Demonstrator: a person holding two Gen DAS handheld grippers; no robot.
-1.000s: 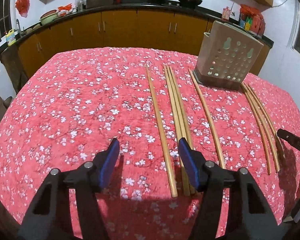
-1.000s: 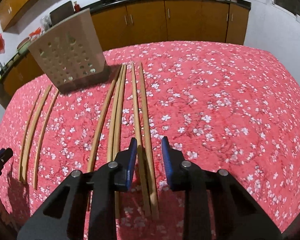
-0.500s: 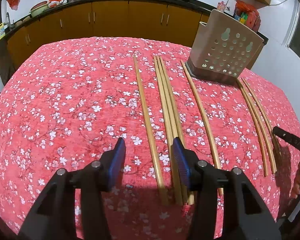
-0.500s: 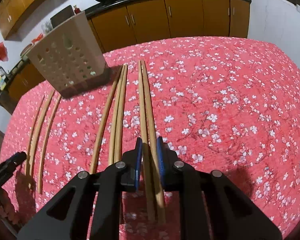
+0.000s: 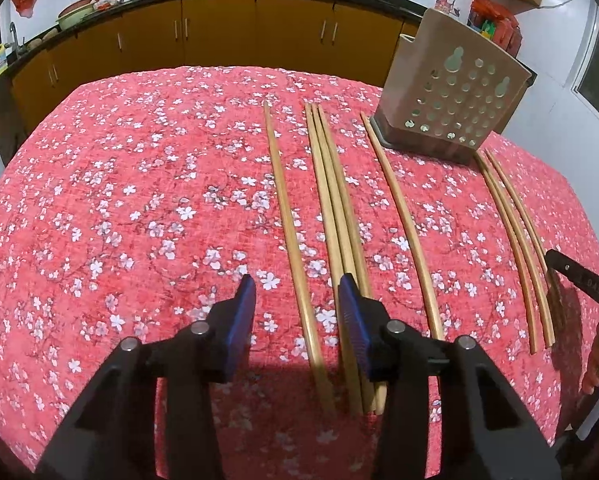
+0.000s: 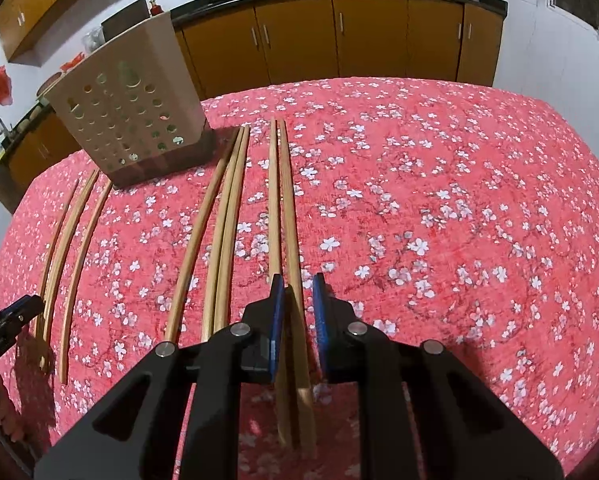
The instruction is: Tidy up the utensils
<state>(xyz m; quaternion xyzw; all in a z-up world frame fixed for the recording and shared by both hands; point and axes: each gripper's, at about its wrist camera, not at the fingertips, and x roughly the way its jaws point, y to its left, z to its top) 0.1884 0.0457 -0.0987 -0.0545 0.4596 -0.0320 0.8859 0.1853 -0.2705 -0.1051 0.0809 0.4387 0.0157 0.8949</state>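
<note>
Through the left wrist camera I am seeing my left gripper [image 5: 297, 304] hovering with its jaws spread wide, straddling a single chopstick [image 5: 289, 228] on the red floral cloth [image 5: 119, 200]; a touching bundle of sticks [image 5: 335, 208] is lying just right of it, and the perforated holder [image 5: 453, 92] is standing far right. Through the right wrist camera my right gripper [image 6: 297, 304] is sitting narrow around a pair of chopsticks [image 6: 281, 208]; I cannot tell whether the pads are pressing them; the holder [image 6: 127, 108] is standing far left.

Long wooden chopsticks [image 5: 287, 216] flat in rows beside upright perforated beige holder [image 5: 451, 100].
</note>
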